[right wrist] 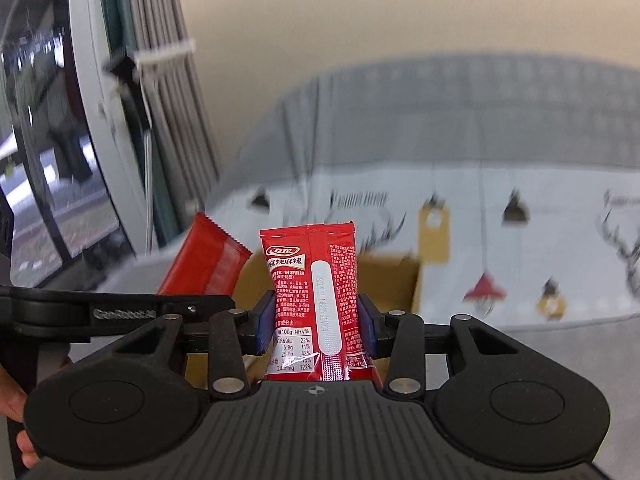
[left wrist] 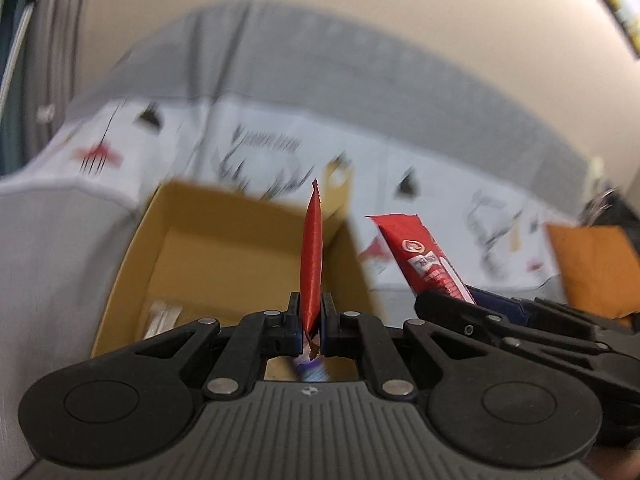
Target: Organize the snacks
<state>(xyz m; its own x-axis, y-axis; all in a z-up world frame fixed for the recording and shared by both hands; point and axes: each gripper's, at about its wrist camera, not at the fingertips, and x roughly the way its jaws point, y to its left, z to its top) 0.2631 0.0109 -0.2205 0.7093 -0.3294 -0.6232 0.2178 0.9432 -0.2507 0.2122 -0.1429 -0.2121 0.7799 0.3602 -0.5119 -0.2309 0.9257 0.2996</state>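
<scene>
My left gripper (left wrist: 310, 322) is shut on a plain red snack packet (left wrist: 312, 256), held edge-on and upright above an open cardboard box (left wrist: 132, 248). The box holds a white packet (left wrist: 162, 316) near its front left. My right gripper (right wrist: 316, 322) is shut on a red printed snack packet (right wrist: 316, 300), its label side facing the camera, just right of the box (right wrist: 396, 280). That printed packet also shows in the left wrist view (left wrist: 424, 256), and the plain red packet shows in the right wrist view (right wrist: 208, 260).
The box sits on a grey sofa (left wrist: 360, 80) covered with a white printed cloth (right wrist: 520, 248). An orange cushion (left wrist: 592, 264) lies at the right. A window and grey curtains (right wrist: 160, 80) stand at the left. A purple wrapper (left wrist: 312, 368) shows below the left fingers.
</scene>
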